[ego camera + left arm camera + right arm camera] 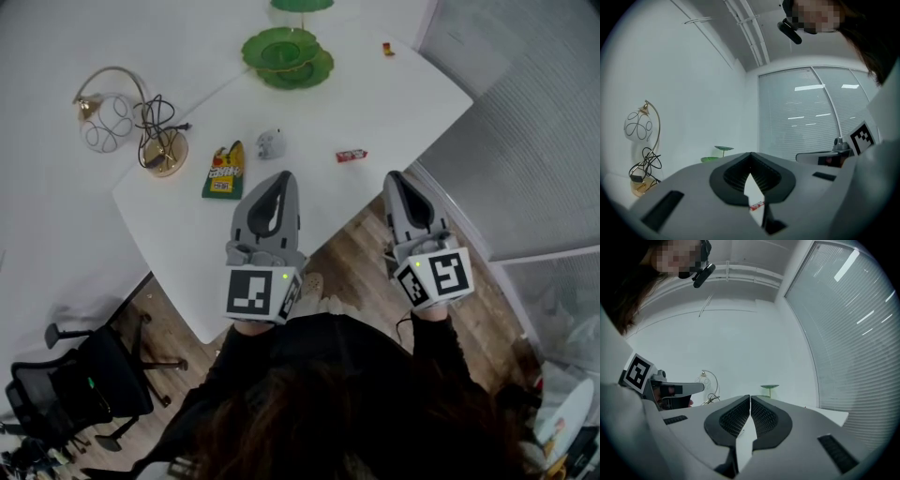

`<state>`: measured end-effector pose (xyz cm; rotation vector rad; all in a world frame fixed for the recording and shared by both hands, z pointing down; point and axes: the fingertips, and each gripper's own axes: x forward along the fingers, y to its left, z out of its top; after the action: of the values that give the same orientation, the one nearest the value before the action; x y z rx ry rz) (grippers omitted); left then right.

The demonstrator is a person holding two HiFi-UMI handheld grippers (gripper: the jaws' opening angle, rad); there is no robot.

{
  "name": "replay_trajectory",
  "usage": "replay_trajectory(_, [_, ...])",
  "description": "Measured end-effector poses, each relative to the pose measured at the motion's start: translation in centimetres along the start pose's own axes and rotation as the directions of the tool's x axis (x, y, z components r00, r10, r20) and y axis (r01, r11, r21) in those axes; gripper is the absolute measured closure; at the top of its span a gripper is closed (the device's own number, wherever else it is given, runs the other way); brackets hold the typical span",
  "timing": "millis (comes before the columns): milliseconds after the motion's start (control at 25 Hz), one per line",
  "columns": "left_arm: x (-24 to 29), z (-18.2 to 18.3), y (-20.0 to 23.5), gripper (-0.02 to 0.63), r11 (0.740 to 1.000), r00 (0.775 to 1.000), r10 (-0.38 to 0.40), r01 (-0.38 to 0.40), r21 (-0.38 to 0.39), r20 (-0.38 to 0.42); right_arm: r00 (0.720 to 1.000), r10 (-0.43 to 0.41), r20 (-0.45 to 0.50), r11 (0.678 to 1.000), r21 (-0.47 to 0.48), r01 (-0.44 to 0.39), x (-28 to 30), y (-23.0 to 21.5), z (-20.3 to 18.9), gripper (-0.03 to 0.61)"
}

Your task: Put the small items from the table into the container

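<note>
1. My left gripper (pixel 280 178) and right gripper (pixel 395 177) hover at the near table edge, ribbed dark pads pressed together, gripping nothing.
2. On the smooth white table (pixel 403 103) ahead lie a flat red wrapper (pixel 352 156), a crumpled grey lump (pixel 271 143) and a yellow-green box (pixel 224 170).
3. The glossy green tiered dish (pixel 288 56) stands well beyond them.

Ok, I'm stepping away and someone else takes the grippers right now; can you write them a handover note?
Left gripper: fingers together, empty.
Right gripper: the same.
Both are at the table's near edge.
Lying on the table: crayon box, grey crumpled item, red packet, small orange piece near the green tiered dish.
Done: nothing seen in the dish.
Left: all four items.
</note>
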<state>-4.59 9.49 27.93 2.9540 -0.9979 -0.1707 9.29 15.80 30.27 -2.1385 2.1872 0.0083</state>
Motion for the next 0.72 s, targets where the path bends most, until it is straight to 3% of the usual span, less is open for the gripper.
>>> replay_trajectory(720, [6.0,-1.0,6.7,0.611,1.000,1.000,-0.018,0.018,0.002,-0.019,1.000,-0.005,-0.023,1.000,-0.015,0.004,10.2,-1.4,-0.8,0.552])
